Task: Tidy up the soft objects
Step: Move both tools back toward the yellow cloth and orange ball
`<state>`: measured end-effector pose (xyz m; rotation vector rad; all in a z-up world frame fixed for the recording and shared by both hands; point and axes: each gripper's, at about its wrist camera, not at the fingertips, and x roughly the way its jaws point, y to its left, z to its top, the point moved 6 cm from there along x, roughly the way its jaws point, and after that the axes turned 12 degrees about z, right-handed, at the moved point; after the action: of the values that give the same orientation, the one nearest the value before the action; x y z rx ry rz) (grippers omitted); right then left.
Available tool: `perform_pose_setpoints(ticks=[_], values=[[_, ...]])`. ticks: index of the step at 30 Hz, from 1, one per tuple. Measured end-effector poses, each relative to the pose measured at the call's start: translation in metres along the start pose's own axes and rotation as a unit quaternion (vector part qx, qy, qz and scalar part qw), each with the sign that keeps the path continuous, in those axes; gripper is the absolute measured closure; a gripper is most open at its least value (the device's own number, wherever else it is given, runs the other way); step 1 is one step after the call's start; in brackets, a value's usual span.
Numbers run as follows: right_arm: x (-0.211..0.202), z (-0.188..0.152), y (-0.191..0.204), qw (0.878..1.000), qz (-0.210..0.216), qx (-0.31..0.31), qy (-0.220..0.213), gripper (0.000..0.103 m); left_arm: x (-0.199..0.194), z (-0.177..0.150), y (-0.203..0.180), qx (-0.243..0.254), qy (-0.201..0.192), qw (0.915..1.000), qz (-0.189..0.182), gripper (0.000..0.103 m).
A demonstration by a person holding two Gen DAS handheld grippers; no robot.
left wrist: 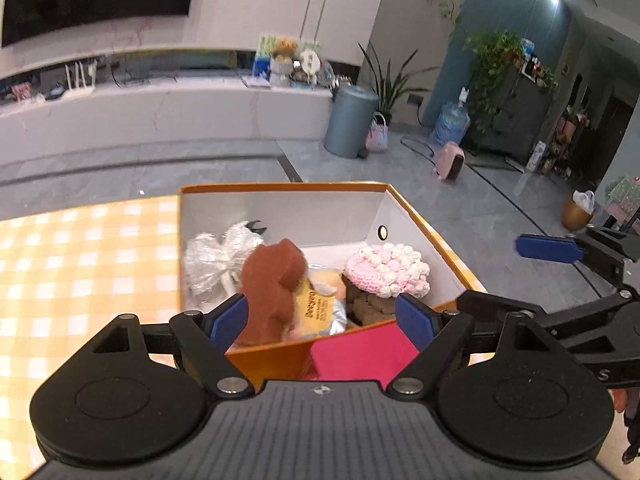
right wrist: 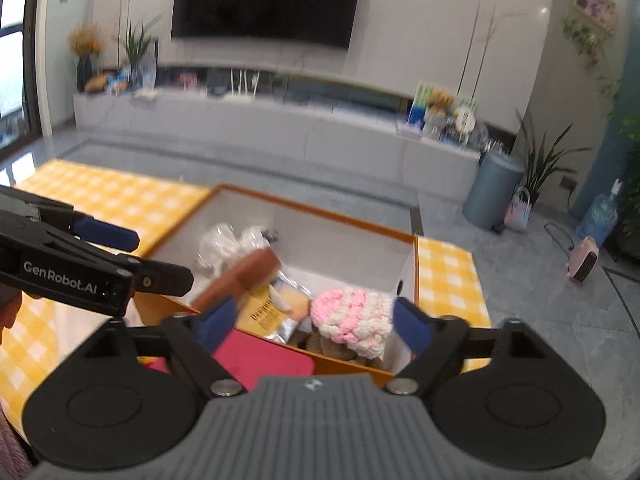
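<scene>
Open tongs (left wrist: 322,318) over stuffed orange box (left wrist: 280,189)

Box (left wrist: 404,200) on table (left wrist: 80,264), sponge toy (left wrist: 276,280) w/ knit cake (left wrist: 386,270) inside

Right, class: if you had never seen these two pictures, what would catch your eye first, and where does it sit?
The orange box on the yellow checked cloth stands out first, packed with soft things. Inside, a pink-and-white crocheted piece sits at the right, a brown foam shape leans near the front left, and a clear plastic bundle lies behind it. Both tongs hang open above the box's near edge, beside a pink pad.
</scene>
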<state>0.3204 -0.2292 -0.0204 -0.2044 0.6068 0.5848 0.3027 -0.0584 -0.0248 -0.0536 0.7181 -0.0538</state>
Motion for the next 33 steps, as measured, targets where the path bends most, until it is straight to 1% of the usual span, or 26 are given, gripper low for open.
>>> perform_pose_setpoints(ticks=[3, 5, 10, 13, 15, 17, 18, 20, 22, 24, 26, 27, 29, 31, 33], values=[[-0.018, -0.013, 0.022, 0.999, 0.006, 0.007, -0.037, 0.015, -0.023, -0.013, 0.006, 0.003, -0.024, 0.9997, 0.0, 0.006], [-0.029, -0.025, 0.036, 0.998, 0.01, 0.023, -0.063, 0.015, -0.04, -0.023, 0.008, 0.008, -0.044, 0.999, 0.004, 0.006], [-0.048, -0.056, 0.07, 0.992, -0.008, 0.07, -0.107, 0.015, -0.078, -0.05, 0.015, 0.019, -0.089, 0.9956, 0.02, 0.006], [-0.055, -0.075, 0.086, 0.988, -0.008, 0.106, -0.117, 0.015, -0.091, -0.067, 0.023, 0.013, -0.103, 0.9939, 0.037, 0.006], [-0.058, -0.084, 0.096, 0.986, -0.013, 0.113, -0.122, 0.015, -0.094, -0.078, 0.03, 0.003, -0.099, 0.994, 0.044, 0.006], [-0.061, -0.093, 0.105, 0.985, -0.024, 0.113, -0.129, 0.015, -0.096, -0.088, 0.034, 0.006, -0.099, 0.9941, 0.044, 0.006], [-0.061, -0.097, 0.109, 0.985, -0.027, 0.112, -0.131, 0.015, -0.097, -0.095, 0.035, 0.011, -0.1, 0.9938, 0.046, 0.006], [-0.058, -0.104, 0.117, 0.986, -0.024, 0.114, -0.123, 0.015, -0.098, -0.106, 0.037, 0.023, -0.109, 0.9923, 0.055, 0.013], [-0.054, -0.111, 0.124, 0.987, -0.026, 0.11, -0.118, 0.015, -0.101, -0.119, 0.043, 0.022, -0.119, 0.9902, 0.069, 0.014], [-0.05, -0.118, 0.132, 0.988, -0.032, 0.095, -0.12, 0.015, -0.099, -0.128, 0.049, 0.013, -0.113, 0.9905, 0.077, 0.016], [-0.044, -0.125, 0.139, 0.988, -0.053, 0.076, -0.121, 0.015, -0.097, -0.138, 0.056, 0.002, -0.098, 0.9917, 0.083, 0.019], [-0.04, -0.129, 0.143, 0.989, -0.055, 0.069, -0.119, 0.016, -0.093, -0.141, 0.06, -0.002, -0.086, 0.992, 0.093, 0.021], [-0.031, -0.133, 0.148, 0.991, -0.044, 0.063, -0.105, 0.016, -0.091, -0.147, 0.067, -0.007, -0.079, 0.9914, 0.104, 0.025], [-0.023, -0.134, 0.153, 0.993, -0.04, 0.056, -0.092, 0.016, -0.088, -0.153, 0.074, -0.012, -0.068, 0.9922, 0.103, 0.026], [-0.015, -0.136, 0.155, 0.995, -0.033, 0.047, -0.08, 0.016, -0.084, -0.161, 0.087, -0.039, -0.04, 0.9947, 0.087, 0.028]])
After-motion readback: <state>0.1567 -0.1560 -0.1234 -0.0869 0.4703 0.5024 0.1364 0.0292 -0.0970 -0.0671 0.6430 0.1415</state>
